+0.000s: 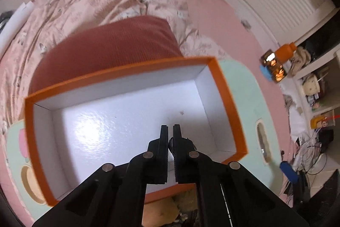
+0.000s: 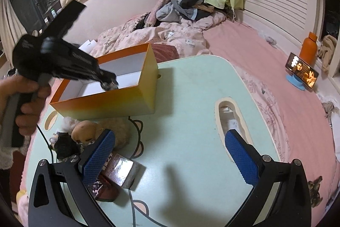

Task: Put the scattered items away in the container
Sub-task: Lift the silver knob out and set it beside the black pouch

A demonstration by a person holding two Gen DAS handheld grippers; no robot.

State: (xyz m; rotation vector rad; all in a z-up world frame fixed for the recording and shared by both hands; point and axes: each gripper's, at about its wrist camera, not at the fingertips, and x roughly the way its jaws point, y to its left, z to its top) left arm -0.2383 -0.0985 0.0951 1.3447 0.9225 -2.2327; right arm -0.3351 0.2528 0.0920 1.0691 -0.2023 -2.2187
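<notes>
An orange-rimmed box (image 1: 225, 86) with a white, bare inside stands on the mint-green lap table (image 2: 191, 99). My left gripper (image 1: 170, 127) hangs over the box's inside, pointing steeply down, jaws shut; a thin dark bit shows low between its fingers, too small to identify. In the right wrist view that left gripper (image 2: 109, 83) dips into the box (image 2: 119, 99), held by a hand (image 2: 27, 103). My right gripper (image 2: 170, 159) stands open above the table's front. By its left pad (image 2: 97, 159) lie a dark red pack (image 2: 119, 169), a brown plush toy (image 2: 85, 131) and a black fuzzy item (image 2: 63, 145).
The table sits on a bed with pink sheets (image 2: 265, 69) and a crumpled quilt (image 2: 165, 35). A red cushion (image 1: 110, 44) lies behind the box. A phone on a blue stand (image 2: 301, 72) and an orange bottle (image 2: 309, 48) stand at the right. Clothes pile (image 2: 187, 5) at the back.
</notes>
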